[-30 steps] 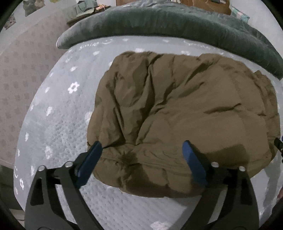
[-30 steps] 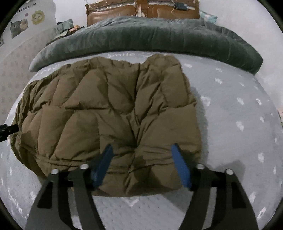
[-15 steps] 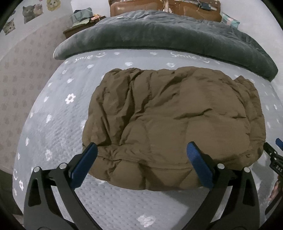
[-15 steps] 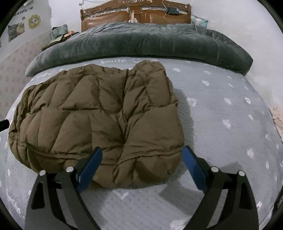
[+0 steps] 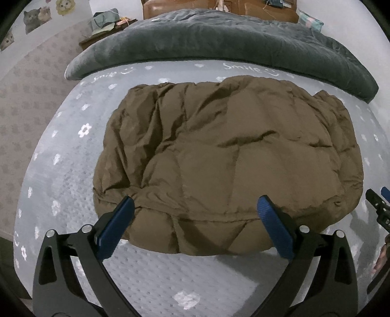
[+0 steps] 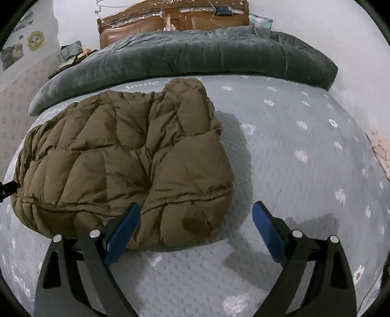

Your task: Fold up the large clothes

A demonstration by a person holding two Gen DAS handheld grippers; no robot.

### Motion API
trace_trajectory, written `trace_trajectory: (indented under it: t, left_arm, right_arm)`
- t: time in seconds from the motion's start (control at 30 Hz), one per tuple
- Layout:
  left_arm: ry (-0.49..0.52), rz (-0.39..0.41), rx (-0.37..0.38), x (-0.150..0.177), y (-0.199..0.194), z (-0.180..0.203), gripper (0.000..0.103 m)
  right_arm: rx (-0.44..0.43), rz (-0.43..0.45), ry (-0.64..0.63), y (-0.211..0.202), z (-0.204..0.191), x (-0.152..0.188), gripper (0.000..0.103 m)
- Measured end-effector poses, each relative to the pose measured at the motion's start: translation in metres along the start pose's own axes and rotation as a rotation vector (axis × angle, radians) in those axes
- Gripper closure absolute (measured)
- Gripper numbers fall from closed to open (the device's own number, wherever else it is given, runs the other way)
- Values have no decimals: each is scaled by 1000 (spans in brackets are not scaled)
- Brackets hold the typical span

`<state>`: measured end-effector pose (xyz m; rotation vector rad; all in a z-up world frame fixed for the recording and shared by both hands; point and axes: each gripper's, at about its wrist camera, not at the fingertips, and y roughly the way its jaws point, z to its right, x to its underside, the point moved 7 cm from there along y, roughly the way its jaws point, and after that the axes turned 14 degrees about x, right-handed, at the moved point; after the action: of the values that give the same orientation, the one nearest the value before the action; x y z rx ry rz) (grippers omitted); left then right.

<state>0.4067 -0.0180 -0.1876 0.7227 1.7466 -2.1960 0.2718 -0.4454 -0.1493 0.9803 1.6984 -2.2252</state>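
Observation:
A brown quilted puffer jacket (image 5: 229, 161) lies folded into a thick bundle on the bed; it also shows in the right wrist view (image 6: 126, 158). My left gripper (image 5: 195, 217) is open and empty, hovering above the bundle's near edge. My right gripper (image 6: 195, 222) is open and empty, over the bundle's near right corner, its right finger over bare sheet. The tip of the right gripper shows at the right edge of the left wrist view (image 5: 380, 207).
The bed has a light grey sheet (image 6: 304, 151) with white flowers. A dark grey duvet (image 5: 219, 41) is bunched along the far side before a wooden headboard (image 6: 175, 22). A side table with clutter (image 5: 107, 22) stands far left. A patterned wall (image 5: 22, 109) runs left.
Both grippers have pulled back and up from the jacket, which now lies farther away and whole in view. Their jaws stay open and empty.

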Motion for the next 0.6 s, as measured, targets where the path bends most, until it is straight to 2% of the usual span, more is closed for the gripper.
trace_trajectory:
  t: [0.17, 0.4, 0.5, 0.6]
  left_arm:
    - [-8, 32, -33, 6, -5, -15, 3]
    - [-127, 20, -38, 29, -4, -90, 3]
    - [-124, 21, -61, 35, -6, -117, 3]
    - [-137, 15, -34, 40, -4, -137, 3]
  right_arm:
    - [4, -13, -10, 9, -4, 10, 10]
    - [-5, -10, 14, 26, -2, 13, 10]
    - [-14, -1, 8, 32, -3, 7, 10]
    - [-10, 15, -13, 37, -6, -2, 10]
